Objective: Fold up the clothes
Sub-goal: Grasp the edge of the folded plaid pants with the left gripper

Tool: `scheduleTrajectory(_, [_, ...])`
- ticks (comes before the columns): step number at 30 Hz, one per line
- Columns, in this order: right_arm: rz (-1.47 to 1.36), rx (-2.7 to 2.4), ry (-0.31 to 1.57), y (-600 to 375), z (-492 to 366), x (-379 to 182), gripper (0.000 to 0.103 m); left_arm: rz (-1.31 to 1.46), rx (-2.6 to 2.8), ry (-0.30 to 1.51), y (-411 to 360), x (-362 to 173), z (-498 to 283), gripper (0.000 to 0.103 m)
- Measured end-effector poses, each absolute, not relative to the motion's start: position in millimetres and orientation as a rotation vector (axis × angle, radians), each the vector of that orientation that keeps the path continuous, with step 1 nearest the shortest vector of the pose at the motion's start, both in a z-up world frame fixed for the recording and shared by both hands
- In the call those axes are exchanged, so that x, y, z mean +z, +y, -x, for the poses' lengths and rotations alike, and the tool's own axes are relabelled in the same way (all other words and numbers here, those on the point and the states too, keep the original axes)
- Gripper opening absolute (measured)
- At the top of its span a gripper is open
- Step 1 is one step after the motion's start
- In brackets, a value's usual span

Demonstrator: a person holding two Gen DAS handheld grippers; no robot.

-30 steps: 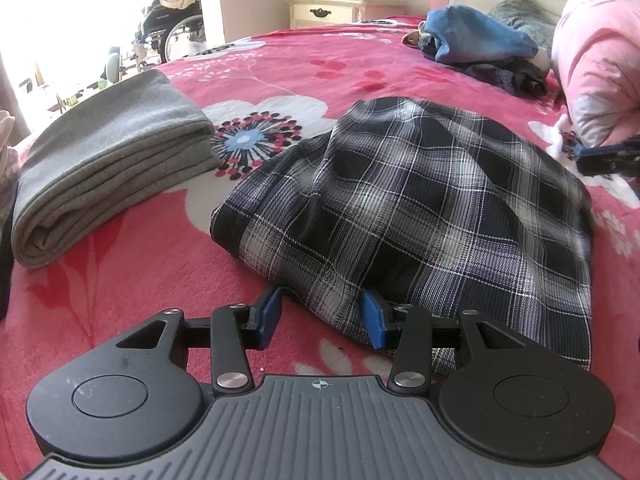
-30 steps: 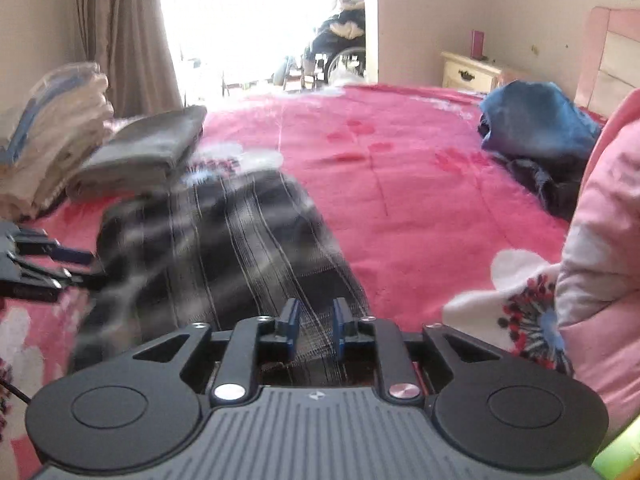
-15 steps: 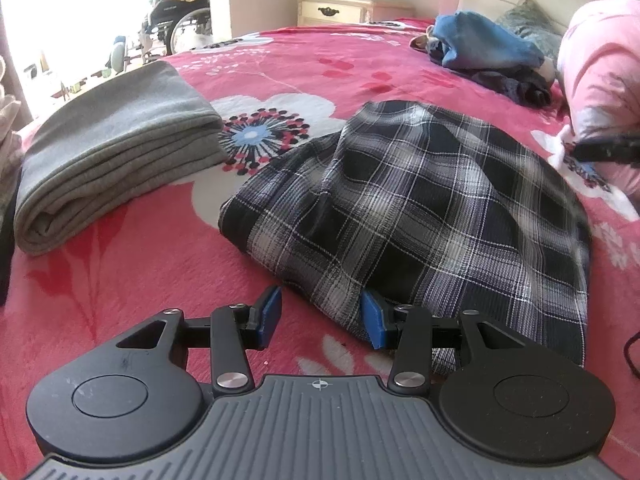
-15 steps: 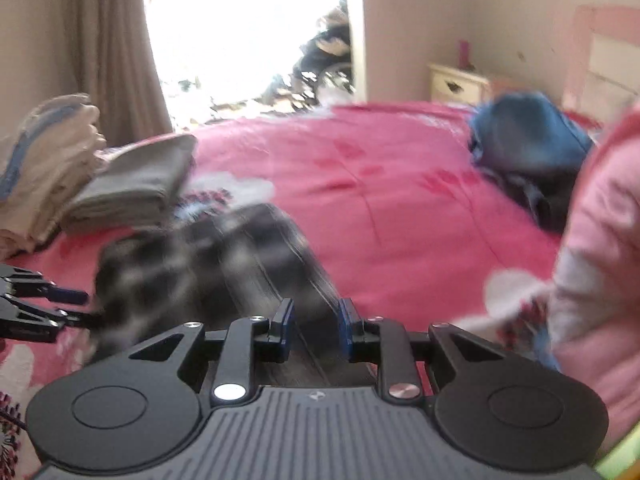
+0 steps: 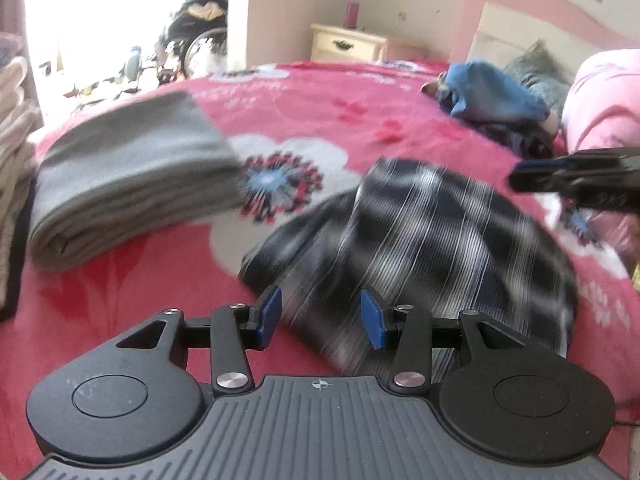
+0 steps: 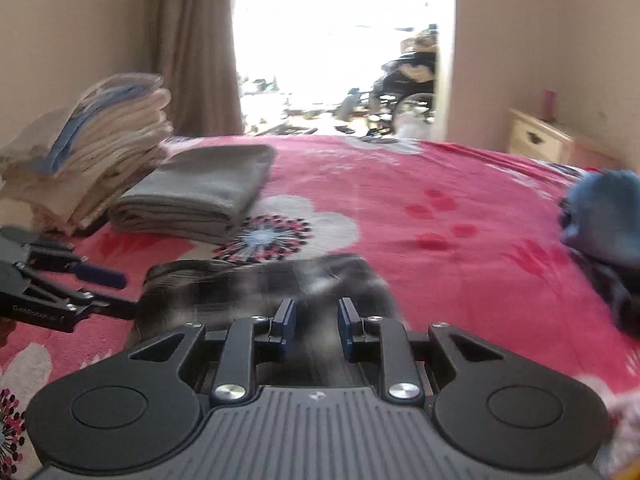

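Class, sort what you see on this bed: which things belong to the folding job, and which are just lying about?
Job: plaid garment; left tool; right tool; folded grey garment; blue clothes heap.
Lying about: nightstand; curtain; pink pillow.

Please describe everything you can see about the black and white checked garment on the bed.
The checked garment is woven cloth, black with white plaid lines, blurred in both views. It lies in a rumpled, partly folded heap on the pink flowered bedspread, right of the folded grey garment and apart from it. Its near edge lies between the open left gripper's fingers.
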State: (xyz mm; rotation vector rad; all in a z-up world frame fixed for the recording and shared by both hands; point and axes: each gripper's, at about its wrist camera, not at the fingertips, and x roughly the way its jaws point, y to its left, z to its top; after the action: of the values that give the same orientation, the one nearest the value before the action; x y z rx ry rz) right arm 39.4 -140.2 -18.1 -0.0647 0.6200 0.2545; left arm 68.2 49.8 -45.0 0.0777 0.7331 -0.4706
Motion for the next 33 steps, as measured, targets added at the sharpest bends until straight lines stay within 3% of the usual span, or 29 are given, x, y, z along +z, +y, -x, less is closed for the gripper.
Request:
scheduleTrajectory(9, [0.07, 0.23, 0.723, -147, -76, -64, 0.024, -0.063, -0.453, 0.746, 49, -68, -108, 0.044])
scheduleTrajectory(11, [0.047, 0.237, 0.718, -154, -73, -69, 0.024, -0.025, -0.457, 0.759, 57, -72, -117, 0.052])
scheduleTrajectory(13, [0.063, 0.237, 0.717, -152, -72, -68, 0.024, 0.033, -0.458, 0.771, 68, -68, -121, 0.054])
scheduleTrajectory(25, [0.037, 0.234, 0.713, -156, -72, -69, 0.025, 0.686, -0.437, 0.97, 143, -94, -137, 0.052])
scheduleTrajectory(28, [0.037, 0.23, 0.711, -156, -72, -69, 0.025, 0.744, -0.434, 1.012, 136, -105, -139, 0.046])
scheduleTrajectory(30, [0.041, 0.228, 0.709, -155, -71, -70, 0.025, 0.771, -0.422, 1.018, 131, -111, -140, 0.035])
scheduleTrajectory(32, [0.042, 0.226, 0.707, -155, -71, -70, 0.025, 0.813, -0.414, 0.993, 131, -109, -141, 0.017])
scheduleTrajectory(33, [0.041, 0.224, 0.706, -156, -70, -70, 0.025, 0.828, -0.41, 0.979, 132, -106, -140, 0.015])
